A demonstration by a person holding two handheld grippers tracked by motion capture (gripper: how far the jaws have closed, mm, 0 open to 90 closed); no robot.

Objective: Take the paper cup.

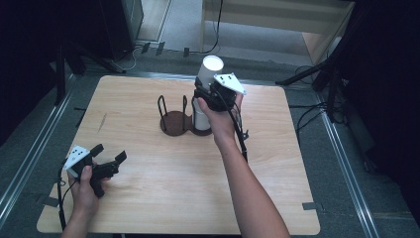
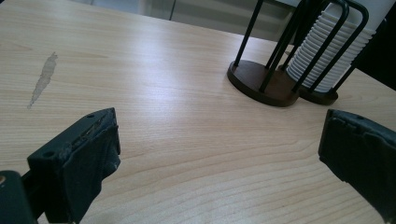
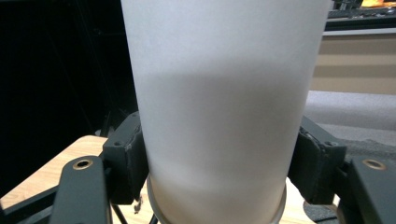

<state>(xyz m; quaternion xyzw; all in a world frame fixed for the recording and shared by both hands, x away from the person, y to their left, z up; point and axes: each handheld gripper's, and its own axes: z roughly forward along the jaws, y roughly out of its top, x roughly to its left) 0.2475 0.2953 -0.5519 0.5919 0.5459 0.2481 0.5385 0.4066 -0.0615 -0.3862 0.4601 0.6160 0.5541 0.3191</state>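
Jaws of the left gripper (image 1: pixel 108 157) are spread with nothing between them, held low over the near-left part of the surface (image 1: pixel 163 188). Farther off, a white paper cup (image 1: pixel 209 70) is pinched by the right gripper (image 1: pixel 208 94) and held above the cup stack (image 1: pixel 200 119) in the wire holder (image 1: pixel 174 118).

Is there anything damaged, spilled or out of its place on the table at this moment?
One thing: a pale scuff mark on the wooden table, left of the cup holder, where the surface looks worn. Nothing is spilled. The right gripper grips a white cup upright above the stack of cups.
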